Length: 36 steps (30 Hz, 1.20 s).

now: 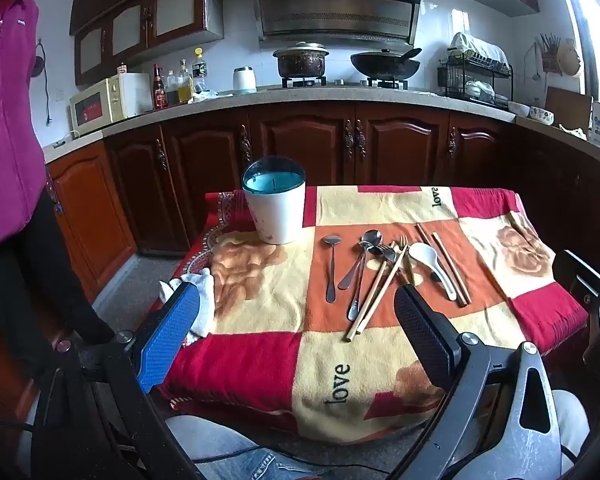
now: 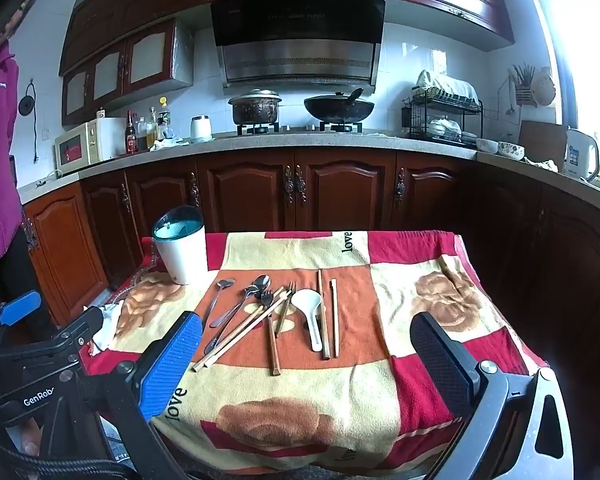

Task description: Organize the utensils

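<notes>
Both tongs spread wide, holding nothing: left tongs (image 1: pixel 296 316) hang over near-left part of the table (image 1: pixel 260 360), right tongs (image 2: pixel 306 340) over its near edge. Utensils lie loose on blanket's orange patch, mid-table: small steel spoon (image 2: pixel 219 298) leftmost, then 2 steel spoons crossed w/ chopstick pair (image 2: pixel 242 330), wood-handled fork (image 2: pixel 271 330), white ceramic spoon (image 2: pixel 310 314), 2nd chopstick pair (image 2: pixel 328 312) on right. White holder cup (image 2: pixel 182 252) w/ teal rim stands upright at far-left corner, apart from the utensils. White cloth (image 1: pixel 198 304) at left edge, just beside left tongs' blue finger
</notes>
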Each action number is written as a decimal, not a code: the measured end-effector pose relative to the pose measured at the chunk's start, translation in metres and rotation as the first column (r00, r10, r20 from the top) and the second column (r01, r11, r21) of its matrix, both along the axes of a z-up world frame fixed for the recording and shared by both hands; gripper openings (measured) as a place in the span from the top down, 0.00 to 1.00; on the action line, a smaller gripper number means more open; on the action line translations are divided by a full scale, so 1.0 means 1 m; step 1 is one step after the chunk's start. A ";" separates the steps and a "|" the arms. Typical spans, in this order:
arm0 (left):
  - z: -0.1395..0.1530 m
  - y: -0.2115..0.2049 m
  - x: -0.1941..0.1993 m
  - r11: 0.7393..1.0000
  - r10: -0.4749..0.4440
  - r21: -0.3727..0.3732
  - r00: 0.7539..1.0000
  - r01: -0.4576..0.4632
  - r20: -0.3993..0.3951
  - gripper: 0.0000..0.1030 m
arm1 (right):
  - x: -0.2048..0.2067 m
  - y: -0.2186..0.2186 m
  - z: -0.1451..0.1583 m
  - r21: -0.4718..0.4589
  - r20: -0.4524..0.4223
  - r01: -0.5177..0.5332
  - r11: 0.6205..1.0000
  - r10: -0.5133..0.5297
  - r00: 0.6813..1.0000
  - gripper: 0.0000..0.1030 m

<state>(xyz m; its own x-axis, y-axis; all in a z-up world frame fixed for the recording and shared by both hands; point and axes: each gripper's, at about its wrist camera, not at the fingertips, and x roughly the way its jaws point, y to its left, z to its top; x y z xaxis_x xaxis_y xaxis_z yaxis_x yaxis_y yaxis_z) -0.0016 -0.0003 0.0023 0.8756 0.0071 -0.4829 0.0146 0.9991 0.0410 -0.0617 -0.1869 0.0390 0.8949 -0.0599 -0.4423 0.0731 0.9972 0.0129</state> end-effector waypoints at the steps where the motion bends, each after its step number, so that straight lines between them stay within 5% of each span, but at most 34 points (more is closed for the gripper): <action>1: -0.001 0.000 0.000 1.000 0.000 0.001 1.000 0.000 0.000 0.05 | 0.001 0.002 0.000 -0.003 -0.001 0.000 1.000 0.000 1.000 0.00; 36: -0.003 0.001 0.004 1.000 -0.004 -0.013 1.000 0.004 -0.004 0.05 | 0.004 0.005 0.004 -0.008 0.001 -0.015 1.000 0.015 1.000 0.06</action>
